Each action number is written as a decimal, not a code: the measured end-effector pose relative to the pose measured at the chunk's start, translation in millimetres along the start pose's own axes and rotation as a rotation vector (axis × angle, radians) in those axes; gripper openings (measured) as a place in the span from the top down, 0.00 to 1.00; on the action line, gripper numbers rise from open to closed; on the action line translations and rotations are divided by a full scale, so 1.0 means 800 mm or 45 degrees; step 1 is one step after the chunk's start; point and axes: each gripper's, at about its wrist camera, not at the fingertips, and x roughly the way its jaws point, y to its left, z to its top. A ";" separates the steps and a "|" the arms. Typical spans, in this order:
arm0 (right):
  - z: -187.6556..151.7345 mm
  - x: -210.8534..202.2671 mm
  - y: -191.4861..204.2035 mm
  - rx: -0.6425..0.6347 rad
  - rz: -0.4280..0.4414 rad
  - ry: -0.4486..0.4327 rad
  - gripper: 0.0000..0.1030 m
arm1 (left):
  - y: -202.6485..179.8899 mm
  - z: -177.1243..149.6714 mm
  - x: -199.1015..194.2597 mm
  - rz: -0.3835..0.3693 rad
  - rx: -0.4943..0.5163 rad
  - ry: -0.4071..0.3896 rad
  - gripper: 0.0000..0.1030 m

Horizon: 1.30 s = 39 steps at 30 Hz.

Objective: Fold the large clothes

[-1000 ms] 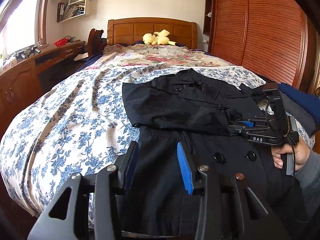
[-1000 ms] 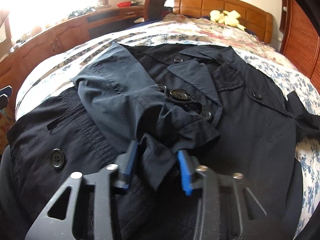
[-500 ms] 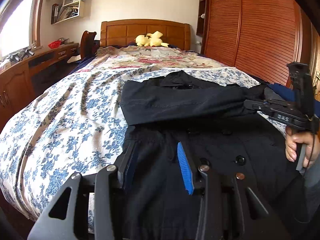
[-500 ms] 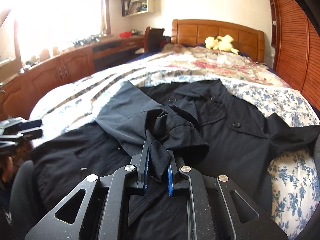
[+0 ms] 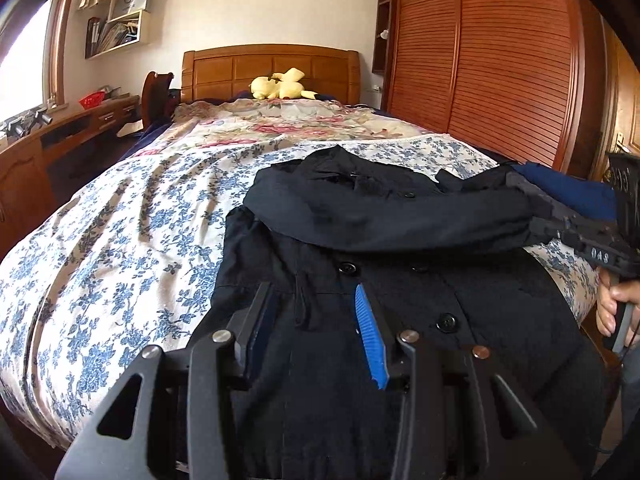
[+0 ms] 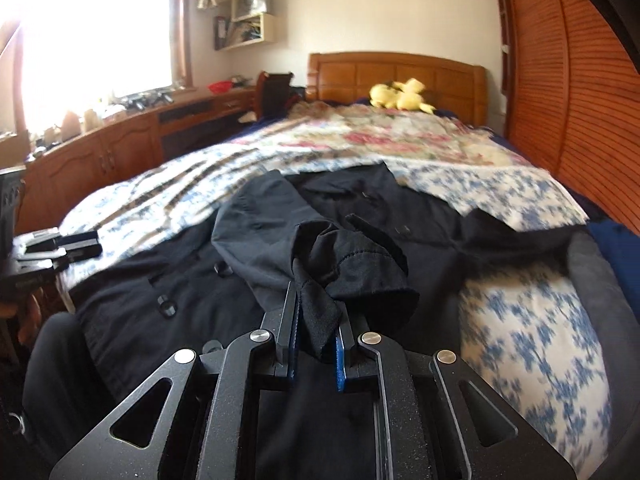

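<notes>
A large black buttoned coat [image 5: 400, 280] lies face up on the floral bed cover [image 5: 120, 232]; it also shows in the right wrist view [image 6: 168, 280]. My right gripper [image 6: 316, 320] is shut on the cuff of the coat's sleeve [image 6: 344, 264] and holds it lifted, stretched across the coat's chest; in the left wrist view the right gripper [image 5: 532, 222] is at the right with the sleeve [image 5: 380, 220] taut. My left gripper [image 5: 316, 312] is open and empty over the coat's lower front panel.
The bed has a wooden headboard [image 5: 272, 68] with a yellow plush toy [image 5: 280, 86]. A wooden desk [image 5: 60, 136] runs along the left wall. A slatted wooden wardrobe [image 5: 500, 60] stands on the right. Dark blue fabric [image 5: 568, 188] lies at the bed's right edge.
My right gripper closed on the sleeve cuff, lifted it and pulled it across to the right, stretching the sleeve. My left gripper stayed open and tilted up a little.
</notes>
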 end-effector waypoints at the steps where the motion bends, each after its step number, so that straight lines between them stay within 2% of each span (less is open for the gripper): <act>1: -0.007 0.000 -0.002 0.012 0.004 0.024 0.89 | -0.001 0.001 0.000 -0.003 0.004 -0.001 0.62; 4: -0.026 0.003 -0.002 0.030 0.014 0.087 0.89 | -0.006 0.006 -0.001 -0.014 0.012 -0.012 0.61; 9: -0.044 0.007 0.000 0.014 -0.060 0.130 0.87 | -0.012 0.016 0.003 -0.042 0.009 -0.032 0.54; 13: -0.048 0.004 -0.006 0.035 -0.053 0.132 0.75 | -0.022 0.028 0.012 -0.067 0.035 -0.056 0.47; 15: -0.046 0.004 -0.012 0.053 -0.052 0.140 0.62 | -0.027 0.036 0.023 -0.077 0.052 -0.064 0.47; 21: -0.032 -0.003 -0.025 0.042 -0.087 0.139 0.54 | -0.039 0.060 0.071 -0.095 0.088 -0.079 0.47; 27: -0.012 0.010 -0.038 0.040 -0.106 0.154 0.53 | -0.041 0.076 0.114 -0.118 0.080 -0.074 0.47; 31: -0.004 0.001 -0.040 0.045 -0.097 0.138 0.53 | -0.048 0.088 0.136 -0.134 0.096 -0.066 0.47; 39: -0.014 -0.026 -0.056 0.078 -0.172 0.170 0.50 | -0.061 0.096 0.167 -0.172 0.108 -0.078 0.47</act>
